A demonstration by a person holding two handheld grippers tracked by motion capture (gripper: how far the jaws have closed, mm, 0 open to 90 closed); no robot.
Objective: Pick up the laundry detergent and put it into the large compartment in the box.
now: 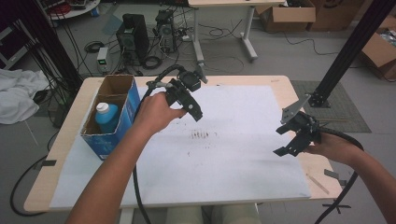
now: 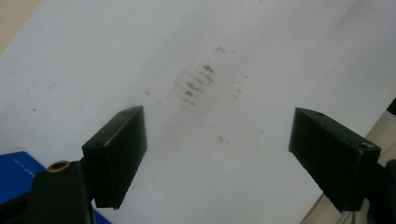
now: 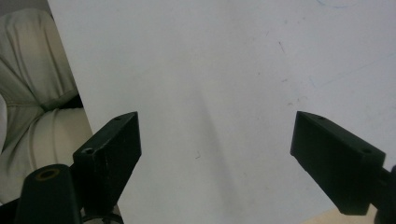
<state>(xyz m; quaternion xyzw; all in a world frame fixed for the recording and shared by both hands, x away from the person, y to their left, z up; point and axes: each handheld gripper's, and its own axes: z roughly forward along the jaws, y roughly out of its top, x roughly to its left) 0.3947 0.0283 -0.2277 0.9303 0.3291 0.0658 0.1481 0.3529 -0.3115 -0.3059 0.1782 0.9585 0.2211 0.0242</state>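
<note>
Left gripper: held in the person's left hand above the white sheet, just to the right of the blue box. Jaws stand wide apart with nothing between them. In the left gripper view, the left gripper looks down on the white sheet, with a patch of brown marks lying ahead of the gap and a corner of the blue box at the lower left edge.

Right gripper: held in the person's right hand over the right edge of the sheet, well apart from the left gripper. Jaws stand wide apart and grip nothing. In the right gripper view, the right gripper faces bare white sheet; the person's light trousers show beyond the sheet's edge at the left.

Blue box: open-topped cardboard, standing at the left side of the table, its right wall near the left hand. 1 bottle with a white cap stands upright inside the near compartment. Neither gripper touches the box or the bottle.

Brown marks: on the sheet near the table's middle, between the 2 grippers, closer to the left one.
</note>
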